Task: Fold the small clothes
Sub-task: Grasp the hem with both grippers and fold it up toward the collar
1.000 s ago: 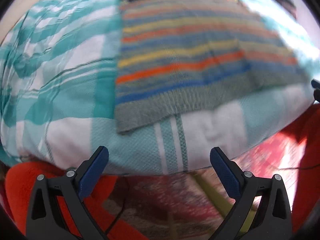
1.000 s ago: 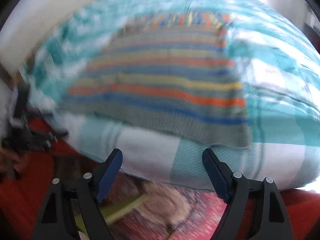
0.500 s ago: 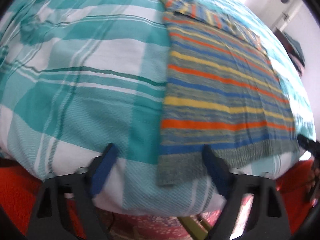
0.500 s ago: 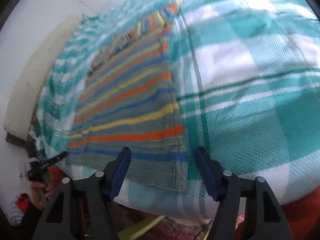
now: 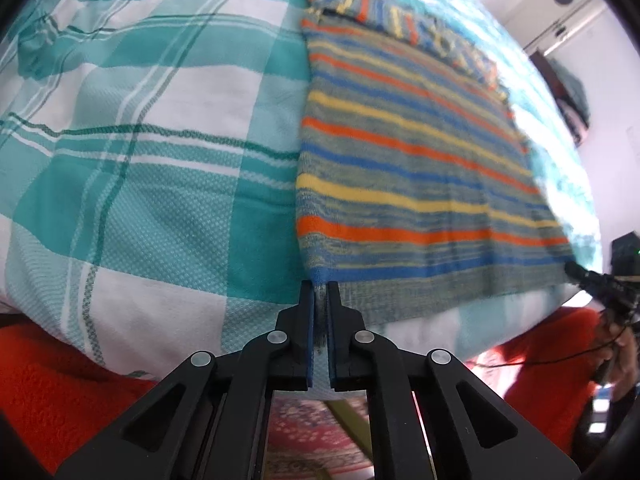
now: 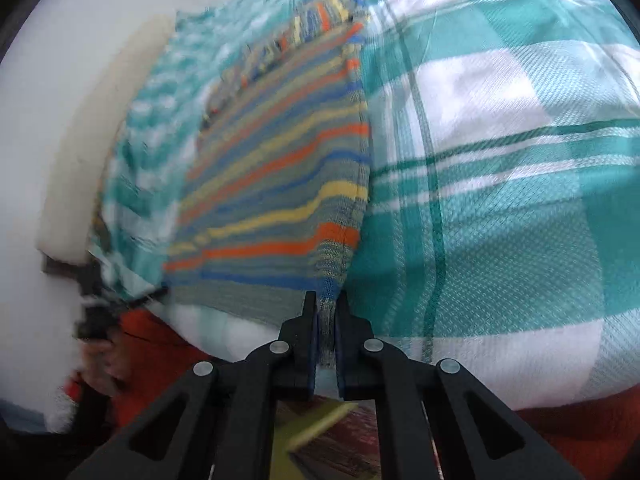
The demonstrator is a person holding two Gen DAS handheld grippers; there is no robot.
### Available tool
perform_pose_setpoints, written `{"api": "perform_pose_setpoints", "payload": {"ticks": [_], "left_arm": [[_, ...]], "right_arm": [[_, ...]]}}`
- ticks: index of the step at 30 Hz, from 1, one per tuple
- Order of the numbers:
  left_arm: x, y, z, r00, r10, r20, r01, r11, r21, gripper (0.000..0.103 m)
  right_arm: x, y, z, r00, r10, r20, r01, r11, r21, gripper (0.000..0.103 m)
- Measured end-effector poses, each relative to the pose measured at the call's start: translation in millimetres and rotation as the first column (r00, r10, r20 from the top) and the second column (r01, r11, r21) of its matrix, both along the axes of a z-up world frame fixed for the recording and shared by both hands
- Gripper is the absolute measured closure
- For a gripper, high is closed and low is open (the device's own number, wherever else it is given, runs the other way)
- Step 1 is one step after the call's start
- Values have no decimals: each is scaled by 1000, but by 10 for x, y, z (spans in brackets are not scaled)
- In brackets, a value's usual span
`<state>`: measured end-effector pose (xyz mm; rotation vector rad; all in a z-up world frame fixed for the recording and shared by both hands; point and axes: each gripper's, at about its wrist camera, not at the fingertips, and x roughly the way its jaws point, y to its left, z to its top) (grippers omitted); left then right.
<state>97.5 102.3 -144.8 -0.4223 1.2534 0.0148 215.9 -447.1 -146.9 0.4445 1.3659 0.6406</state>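
Note:
A small striped knit sweater with grey, blue, orange and yellow bands lies flat on a teal-and-white checked bedspread. My left gripper is shut on the near left corner of its grey hem. My right gripper is shut on the near right corner of the sweater, at its hem and side seam. The right gripper also shows at the right edge of the left wrist view, and the left gripper at the left of the right wrist view.
The bedspread covers a rounded mattress edge. A red blanket and a patterned rug lie below. A white pillow lies at the far left in the right wrist view. A white wall stands at the right.
Both grippers have moved in to the sweater's near hem corners and gone from wide open to shut on the cloth.

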Motion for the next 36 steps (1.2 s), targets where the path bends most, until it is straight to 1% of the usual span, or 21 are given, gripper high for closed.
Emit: {"api": "perform_pose_setpoints", "payload": {"ticks": [1, 3, 5, 6, 8, 11, 14, 16, 18, 20, 22, 23, 25, 27, 30, 32, 34, 35, 36], "left_arm": [[1, 45, 46, 1000, 15, 19, -15, 999, -28, 100], [43, 148, 128, 996, 57, 62, -51, 994, -92, 100], [128, 215, 185, 991, 95, 98, -82, 988, -130, 100], [209, 268, 225, 985, 121, 119, -104, 984, -146, 100], [369, 324, 260, 979, 147, 138, -125, 980, -156, 100], [781, 433, 309, 968, 190, 163, -163, 972, -167, 100], [1116, 590, 365, 956, 228, 185, -195, 965, -178, 101], [1430, 704, 393, 949, 248, 196, -211, 958, -193, 101], [1757, 786, 420, 945, 251, 209, -216, 960, -178, 101], [1972, 841, 428, 944, 248, 218, -214, 962, -167, 101], [2318, 879, 413, 946, 234, 224, -205, 968, -145, 101], [2400, 885, 403, 947, 228, 226, -202, 970, -135, 101], [2749, 921, 351, 951, 214, 224, -195, 975, -106, 101], [3014, 946, 266, 954, 212, 214, -197, 976, -87, 101], [3400, 979, 115, 959, 208, 191, -201, 978, -58, 101], [3651, 998, 35, 964, 198, 178, -195, 980, -39, 100], [3849, 1049, -15, 962, 215, 170, -213, 977, -31, 98], [3955, 1104, -29, 954, 244, 173, -242, 970, -31, 96], [4043, 1170, -33, 945, 277, 174, -276, 961, -31, 88]], "right_arm": [[18, -48, 35, 1000, -29, 0, 29, 999, 45, 96], [55, -101, 78, 998, -68, 5, 67, 992, 104, 96], [154, -121, 109, 993, -117, 10, 113, 975, 191, 96], [200, -121, 113, 991, -135, 12, 129, 968, 217, 96], [366, -99, 119, 984, -179, 22, 167, 949, 268, 96], [696, -2, 129, 973, -227, 44, 205, 934, 292, 96], [1094, 89, 128, 963, -262, 58, 234, 925, 298, 96], [1370, 173, 163, 957, -279, 74, 246, 922, 299, 96], [1606, 206, 200, 953, -292, 82, 256, 920, 298, 96], [1868, 271, 244, 947, -306, 95, 266, 915, 302, 96], [2163, 337, 284, 943, -316, 107, 271, 913, 303, 96], [2281, 368, 294, 940, -324, 111, 279, 913, 298, 96], [2567, 443, 293, 940, -313, 134, 268, 923, 277, 96], [2793, 479, 249, 940, -310, 140, 268, 929, 254, 96], [3176, 576, 90, 943, -306, 132, 275, 938, 214, 96], [3353, 607, -17, 944, -306, 126, 279, 940, 195, 96], [3527, 640, -113, 940, -319, 126, 293, 938, 184, 96], [3619, 638, -159, 932, -340, 124, 313, 929, 196, 96], [3706, 622, -199, 919, -374, 124, 342, 914, 218, 93]]}}
